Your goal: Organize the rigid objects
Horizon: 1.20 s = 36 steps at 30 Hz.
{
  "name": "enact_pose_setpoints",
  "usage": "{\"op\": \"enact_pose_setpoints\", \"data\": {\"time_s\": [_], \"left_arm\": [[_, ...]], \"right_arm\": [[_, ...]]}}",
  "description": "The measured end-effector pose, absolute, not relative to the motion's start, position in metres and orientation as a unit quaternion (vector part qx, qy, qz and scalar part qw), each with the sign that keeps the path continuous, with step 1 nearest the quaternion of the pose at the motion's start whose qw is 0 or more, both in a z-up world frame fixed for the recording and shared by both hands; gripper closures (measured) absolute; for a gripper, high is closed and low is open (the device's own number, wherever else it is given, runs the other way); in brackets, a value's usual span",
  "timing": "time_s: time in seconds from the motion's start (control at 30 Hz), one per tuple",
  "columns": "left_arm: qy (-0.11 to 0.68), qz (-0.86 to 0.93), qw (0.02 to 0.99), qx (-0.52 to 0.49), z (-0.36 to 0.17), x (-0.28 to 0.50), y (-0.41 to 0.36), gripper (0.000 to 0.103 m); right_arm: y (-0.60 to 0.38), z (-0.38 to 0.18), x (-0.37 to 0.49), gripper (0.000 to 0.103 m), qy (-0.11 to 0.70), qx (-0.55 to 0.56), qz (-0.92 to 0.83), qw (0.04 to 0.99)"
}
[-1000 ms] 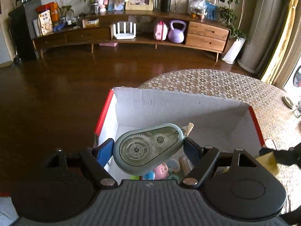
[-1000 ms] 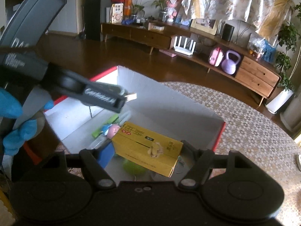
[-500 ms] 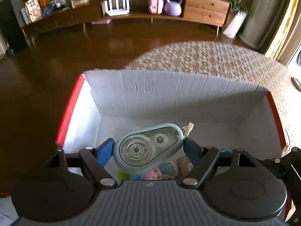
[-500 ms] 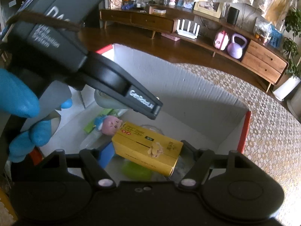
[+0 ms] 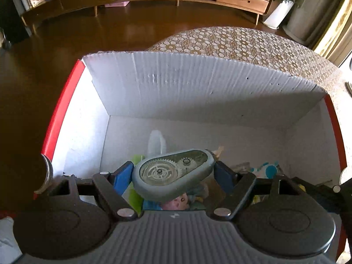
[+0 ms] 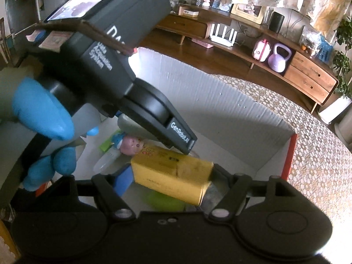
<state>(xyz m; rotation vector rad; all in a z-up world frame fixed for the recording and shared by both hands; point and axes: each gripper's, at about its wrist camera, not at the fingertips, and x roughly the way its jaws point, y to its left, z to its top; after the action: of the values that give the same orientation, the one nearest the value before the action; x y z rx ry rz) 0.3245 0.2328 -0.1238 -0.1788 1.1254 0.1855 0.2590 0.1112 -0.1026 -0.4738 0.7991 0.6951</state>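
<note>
My left gripper (image 5: 173, 172) is shut on a grey-green correction tape dispenser (image 5: 173, 173) with clear gears, held inside the white cardboard box (image 5: 198, 88) with red outer sides. My right gripper (image 6: 171, 180) is shut on a yellow carton (image 6: 171, 176), also low inside the same box (image 6: 220, 101). Below them lie a pink doll figure (image 6: 132, 145), a clear bottle (image 6: 105, 160) and a green item (image 6: 162, 200). The left gripper's body (image 6: 123, 70), held by a blue-gloved hand (image 6: 44, 112), fills the left of the right wrist view.
The box stands on a round table with a floral cloth (image 5: 242, 44). A blue-white toy (image 5: 266, 170) lies at the box's right. Dark wood floor (image 5: 44, 55) lies left; a long wooden sideboard (image 6: 242, 35) with a purple kettlebell (image 6: 279, 59) is far behind.
Both grippers have moved forward and down into the box with their objects still held. The left gripper's body now looms closer in the right wrist view.
</note>
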Motion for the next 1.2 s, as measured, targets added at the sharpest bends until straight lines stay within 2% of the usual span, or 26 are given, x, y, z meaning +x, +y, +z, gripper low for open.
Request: {"op": "enact_pose_setpoints", "data": {"time_s": [0.4, 0.57, 1.1, 1.2], "left_arm": [[0.504, 0.100, 0.854, -0.082, -0.103, 0.314, 0.230, 0.024], [0.492, 0.105, 0.861, -0.071, -0.090, 0.303, 0.225, 0.024], [0.429, 0.111, 0.895, -0.048, -0.034, 0.249, 0.197, 0.024], [0.413, 0.108, 0.903, -0.044, -0.024, 0.236, 0.188, 0.024]], "right_arm": [[0.099, -0.084, 0.253, 0.022, 0.362, -0.200, 0.330, 0.848], [0.085, -0.071, 0.245, 0.018, 0.356, -0.188, 0.329, 0.854], [0.021, -0.019, 0.209, 0.010, 0.328, -0.124, 0.343, 0.871], [0.005, -0.011, 0.201, 0.005, 0.320, -0.110, 0.346, 0.875]]}}
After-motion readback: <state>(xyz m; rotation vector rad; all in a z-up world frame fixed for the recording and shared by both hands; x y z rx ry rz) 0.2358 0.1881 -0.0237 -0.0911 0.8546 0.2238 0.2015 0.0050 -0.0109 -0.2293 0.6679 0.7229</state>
